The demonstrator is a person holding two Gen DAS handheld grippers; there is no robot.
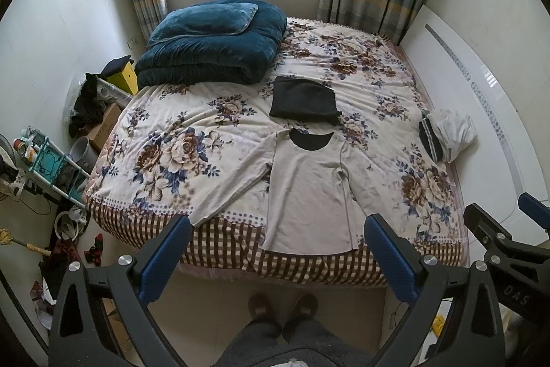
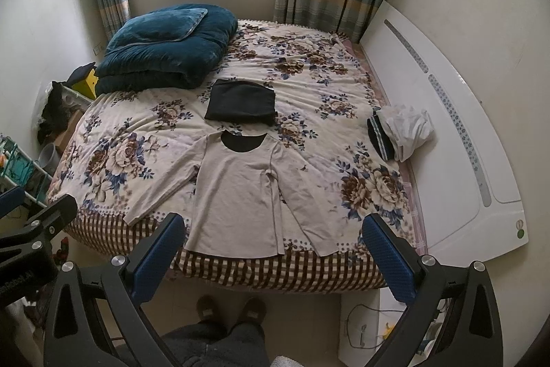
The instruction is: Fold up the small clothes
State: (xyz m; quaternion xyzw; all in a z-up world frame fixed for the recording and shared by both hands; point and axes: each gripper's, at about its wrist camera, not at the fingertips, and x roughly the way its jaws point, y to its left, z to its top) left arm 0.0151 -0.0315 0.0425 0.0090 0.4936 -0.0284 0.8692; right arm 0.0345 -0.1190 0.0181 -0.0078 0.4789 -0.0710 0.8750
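Left wrist view: I see my left gripper (image 1: 277, 258) held over the floor at the foot of the bed (image 1: 347, 267), its blue pads spread wide with nothing between them.
Right wrist view: my right gripper (image 2: 271, 258) is likewise spread wide and holding nothing, above the floor short of the mattress edge.
Shirt: the cream long-sleeved shirt (image 1: 309, 191) lies flat and unfolded on the floral bedspread (image 1: 165, 140), neck toward the window, hem at the near edge of the bed.
Sleeves: I see both sleeves angled outward and down from the body of the shirt (image 2: 237, 195).
Folded item: a dark folded garment (image 1: 302, 102) sits just beyond the shirt's collar, apart from it.
Other clothes: a rumpled white-and-black bundle (image 2: 400, 133) rests by the right edge, near the white headboard (image 2: 457, 140).
Blanket: a teal folded blanket (image 1: 209, 47) is piled at the far left corner.
Operator: slippered feet (image 2: 230, 308) stand on the floor between the fingers.
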